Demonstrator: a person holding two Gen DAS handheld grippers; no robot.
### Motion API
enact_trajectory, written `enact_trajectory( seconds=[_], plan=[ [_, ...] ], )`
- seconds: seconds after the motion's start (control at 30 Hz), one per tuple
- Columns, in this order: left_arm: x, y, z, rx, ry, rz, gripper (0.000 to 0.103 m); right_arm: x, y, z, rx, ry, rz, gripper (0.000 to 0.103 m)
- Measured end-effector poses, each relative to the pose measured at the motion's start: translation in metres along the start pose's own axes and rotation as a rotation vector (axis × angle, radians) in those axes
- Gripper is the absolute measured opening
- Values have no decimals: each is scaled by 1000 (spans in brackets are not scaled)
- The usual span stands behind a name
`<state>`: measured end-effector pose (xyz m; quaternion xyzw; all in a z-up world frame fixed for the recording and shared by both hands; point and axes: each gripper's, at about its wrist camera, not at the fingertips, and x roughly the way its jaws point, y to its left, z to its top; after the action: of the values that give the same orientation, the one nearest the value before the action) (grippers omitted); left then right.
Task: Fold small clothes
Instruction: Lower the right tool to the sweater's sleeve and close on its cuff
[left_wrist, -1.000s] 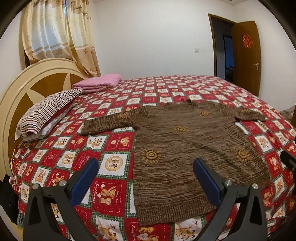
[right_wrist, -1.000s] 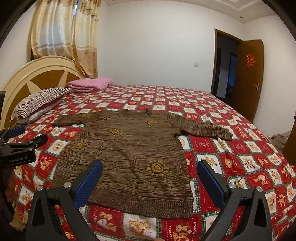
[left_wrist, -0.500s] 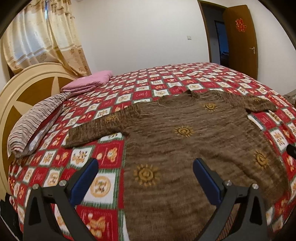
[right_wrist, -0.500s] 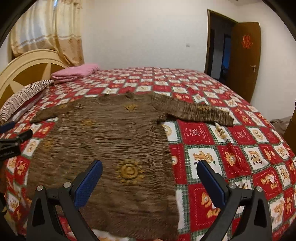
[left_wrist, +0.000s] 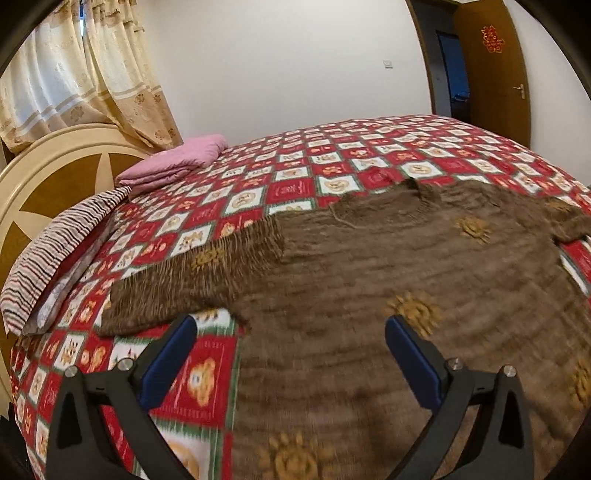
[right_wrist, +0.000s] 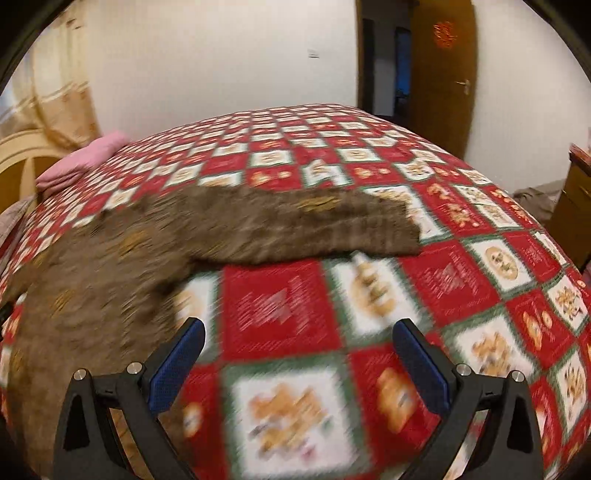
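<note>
A brown knitted sweater (left_wrist: 388, 280) with yellow sun motifs lies flat on the bed, sleeves spread out. My left gripper (left_wrist: 290, 354) is open and empty, low over the sweater's left side near the left sleeve (left_wrist: 192, 284). My right gripper (right_wrist: 297, 356) is open and empty over bare bedspread, just right of the sweater's body (right_wrist: 92, 288) and in front of the right sleeve (right_wrist: 306, 229). The right wrist view is blurred.
The bed has a red, white and green checked bedspread (left_wrist: 288, 184). A striped pillow (left_wrist: 55, 254) and a folded pink blanket (left_wrist: 173, 162) lie by the cream headboard (left_wrist: 55, 177). A brown door (left_wrist: 491, 66) stands open at the far right.
Both grippers have moved forward and down toward the bed; the sweater fills more of each view. The right gripper has shifted right, toward the right sleeve. Both stay open.
</note>
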<state>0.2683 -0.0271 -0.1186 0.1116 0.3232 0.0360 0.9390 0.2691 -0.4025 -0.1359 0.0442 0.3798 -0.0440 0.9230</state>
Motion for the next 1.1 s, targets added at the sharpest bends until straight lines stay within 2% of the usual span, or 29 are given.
enact_trajectory(
  seconds=[0.07,0.23,0.4,0.5,0.6,0.73,0.8,0.83,0.87,0.9,0.97,1.1],
  plan=[
    [12,0,7,4,5,16,103,12,-15,13,36,-2,-14,101],
    [43,3,20,-21,33,41,103,41,-52,47,117,-9,-52,92],
    [70,6,26,-45,86,49,103,68,-82,77,182,8,-53,75],
    [82,11,26,-45,108,74,103,84,-94,90,195,22,-73,70],
    [93,18,25,-62,137,88,103,103,-106,98,212,58,-84,61],
    [109,21,21,-88,203,76,103,137,-111,102,203,133,-92,59],
    [113,18,20,-79,222,82,103,150,-101,100,138,152,-107,47],
    [114,16,20,-73,227,83,103,151,-96,100,105,143,-104,38],
    [115,14,19,-66,231,76,103,151,-91,101,83,137,-75,15],
    [116,14,19,-63,237,70,103,150,-87,102,76,140,-55,9],
    [119,16,18,-73,255,41,103,147,-82,106,58,144,-68,6],
    [122,27,15,-139,268,-22,103,126,-77,119,71,107,-48,5]
  ],
)
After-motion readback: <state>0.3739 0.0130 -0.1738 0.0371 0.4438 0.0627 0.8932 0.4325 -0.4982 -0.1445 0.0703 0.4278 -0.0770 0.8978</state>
